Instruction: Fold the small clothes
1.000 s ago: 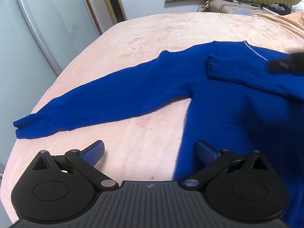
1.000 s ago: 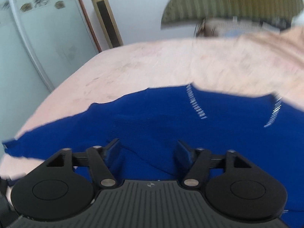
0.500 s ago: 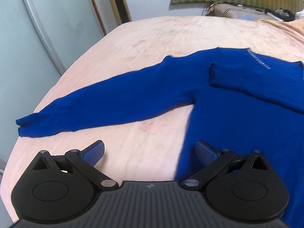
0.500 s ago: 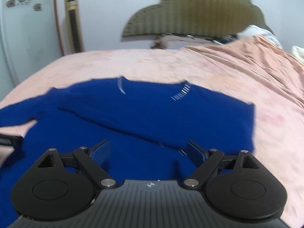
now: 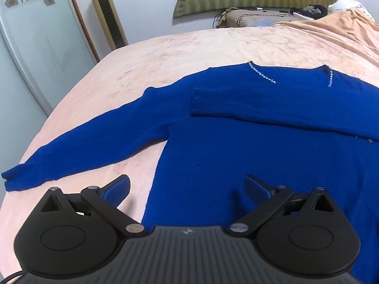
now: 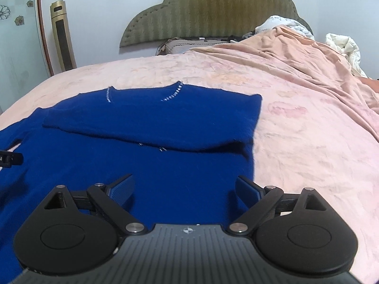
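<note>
L gripper (image 5: 187,185) open, empty | R gripper (image 6: 184,187) just opened, empty | unfolded sleeve (image 5: 90,139) of blue sweater (image 6: 146,142) runs long, out past L gripper's left; L nearer.

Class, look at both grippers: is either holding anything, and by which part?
Nothing is held. The left gripper and right gripper stand open above the blue sweater.

The left gripper (image 5: 187,189) tilts downward with its 2 jaws spread wide and nothing between the pads. The right gripper (image 6: 184,187) tilts downward too; its jaws have just been opening and grip nothing.
</note>
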`<state>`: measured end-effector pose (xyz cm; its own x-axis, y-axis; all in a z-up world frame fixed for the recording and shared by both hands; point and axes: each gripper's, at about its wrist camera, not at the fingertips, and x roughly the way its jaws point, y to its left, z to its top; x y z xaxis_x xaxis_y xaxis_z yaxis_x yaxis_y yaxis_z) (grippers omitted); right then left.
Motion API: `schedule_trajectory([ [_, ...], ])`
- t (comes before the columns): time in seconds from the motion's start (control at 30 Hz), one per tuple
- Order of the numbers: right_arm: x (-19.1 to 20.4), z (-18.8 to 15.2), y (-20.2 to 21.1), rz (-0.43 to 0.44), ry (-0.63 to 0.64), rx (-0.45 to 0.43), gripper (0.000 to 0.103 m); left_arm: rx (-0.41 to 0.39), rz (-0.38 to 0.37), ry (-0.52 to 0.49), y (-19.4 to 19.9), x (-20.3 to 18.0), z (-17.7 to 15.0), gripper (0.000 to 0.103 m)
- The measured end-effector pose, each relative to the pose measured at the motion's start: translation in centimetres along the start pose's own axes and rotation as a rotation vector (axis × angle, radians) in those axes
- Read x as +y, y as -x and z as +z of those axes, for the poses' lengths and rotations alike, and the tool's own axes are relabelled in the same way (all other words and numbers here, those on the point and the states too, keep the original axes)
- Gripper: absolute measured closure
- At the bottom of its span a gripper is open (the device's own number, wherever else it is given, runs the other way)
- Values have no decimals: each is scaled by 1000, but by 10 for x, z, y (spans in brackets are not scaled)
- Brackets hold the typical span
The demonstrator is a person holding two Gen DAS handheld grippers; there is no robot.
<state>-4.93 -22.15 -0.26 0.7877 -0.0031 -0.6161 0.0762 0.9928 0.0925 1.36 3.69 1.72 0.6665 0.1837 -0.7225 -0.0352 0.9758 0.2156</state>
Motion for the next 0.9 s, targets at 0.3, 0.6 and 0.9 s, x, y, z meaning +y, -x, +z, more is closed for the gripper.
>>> schedule_trajectory([
  [0.3, 1, -27, 15, -117, 61, -43, 8, -14, 7, -23, 12, -20, 3, 0],
  [0.6, 2, -34, 18, -73, 87, -40, 10, -45, 2, -120, 25, -50, 1, 0],
  [0.9, -22, -27, 24, -50, 78, 13, 11, -31, 24, -108, 20, -48, 1, 0],
])
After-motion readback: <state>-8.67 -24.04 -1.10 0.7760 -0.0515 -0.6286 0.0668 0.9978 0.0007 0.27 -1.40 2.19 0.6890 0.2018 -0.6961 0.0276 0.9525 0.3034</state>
